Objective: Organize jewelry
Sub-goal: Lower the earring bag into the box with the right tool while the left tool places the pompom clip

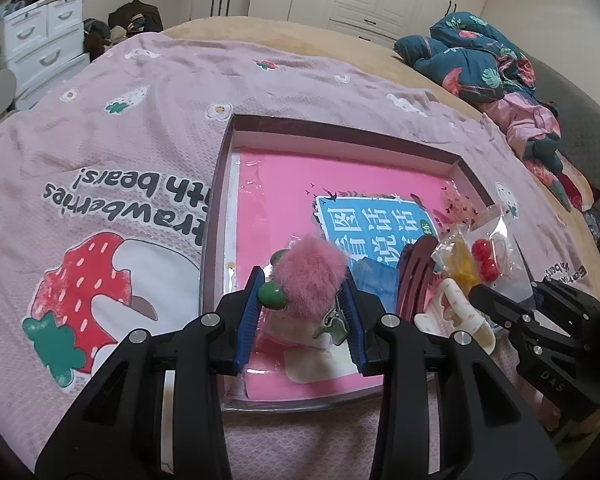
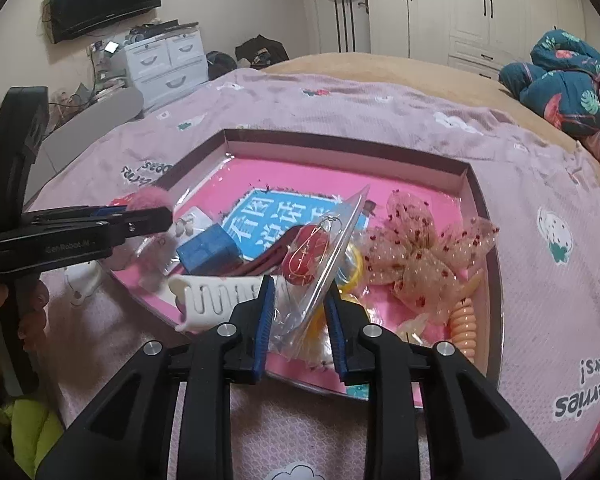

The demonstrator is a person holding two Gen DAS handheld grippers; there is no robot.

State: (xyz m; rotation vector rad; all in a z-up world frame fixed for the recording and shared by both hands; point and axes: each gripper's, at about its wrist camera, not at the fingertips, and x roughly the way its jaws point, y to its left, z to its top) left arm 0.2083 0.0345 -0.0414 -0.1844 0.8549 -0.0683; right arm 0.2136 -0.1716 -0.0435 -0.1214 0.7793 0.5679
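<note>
The left gripper (image 1: pixel 306 300) clamps a fluffy pink hair clip (image 1: pixel 310 276) between its blue pads, over the near edge of the shallow box (image 1: pixel 340 128). The right gripper (image 2: pixel 300 312) pinches a clear packet of red earrings (image 2: pixel 320 252) — held above the box's near side. Inside the box lie a blue case (image 2: pixel 208 250), a white comb (image 2: pixel 220 294) and a dotted mesh bow (image 2: pixel 416 256).

The bedspread (image 1: pixel 148 128) is pale pink with red strawberries, white flowers and dark lettering. The tray (image 1: pixel 340 128) has a maroon rim and a hot-pink floor bearing a blue panel (image 2: pixel 276 216) with white characters. The fluffy clip (image 1: pixel 308 272) is pink with a green bead. The mesh bow (image 2: pixel 416 256) is beige, dotted dark red.
</note>
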